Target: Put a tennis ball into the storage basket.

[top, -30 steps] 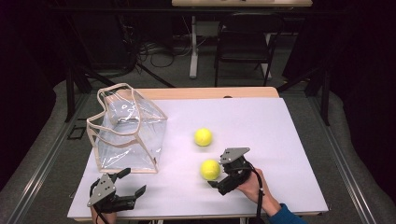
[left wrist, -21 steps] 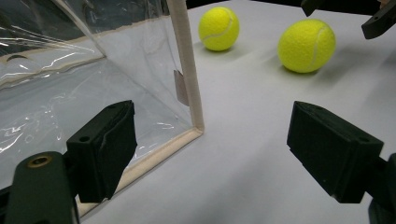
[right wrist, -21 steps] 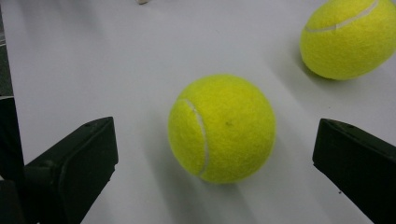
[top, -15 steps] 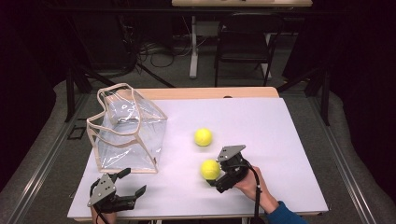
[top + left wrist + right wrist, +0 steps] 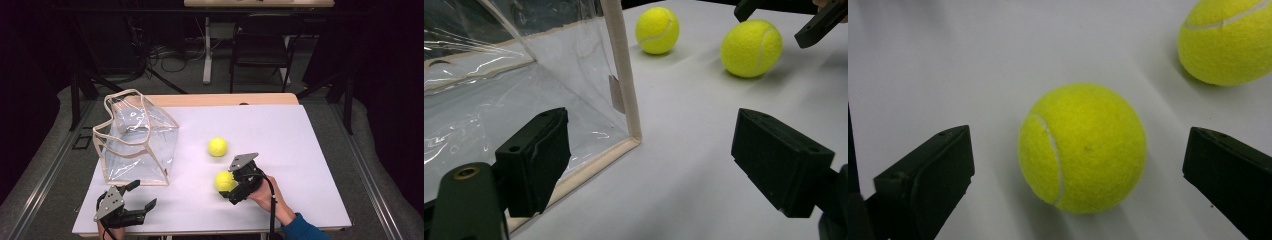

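Note:
Two yellow tennis balls lie on the white table (image 5: 300, 150). The near ball (image 5: 223, 181) (image 5: 1082, 147) sits between the jaws of my right gripper (image 5: 228, 184) (image 5: 1078, 180). That gripper is open, with a gap on each side of the ball. The far ball (image 5: 217, 146) (image 5: 1228, 40) rests a little beyond it. A clear plastic bag with beige trim (image 5: 137, 145) (image 5: 524, 75) stands upright at the left, mouth up. My left gripper (image 5: 143, 194) (image 5: 656, 165) is open and holds nothing. It sits low by the bag's front corner. The left gripper view takes in both balls (image 5: 657, 30) (image 5: 751, 47).
The table's front edge runs just behind both hands. A strip of wooden tabletop (image 5: 225, 99) borders the far side. A chair (image 5: 260, 45) and table legs stand on the floor beyond. White surface lies bare to the right of the balls.
My right gripper has edged left, so its jaws now straddle the near ball. The left gripper, the bag and the far ball have stayed put.

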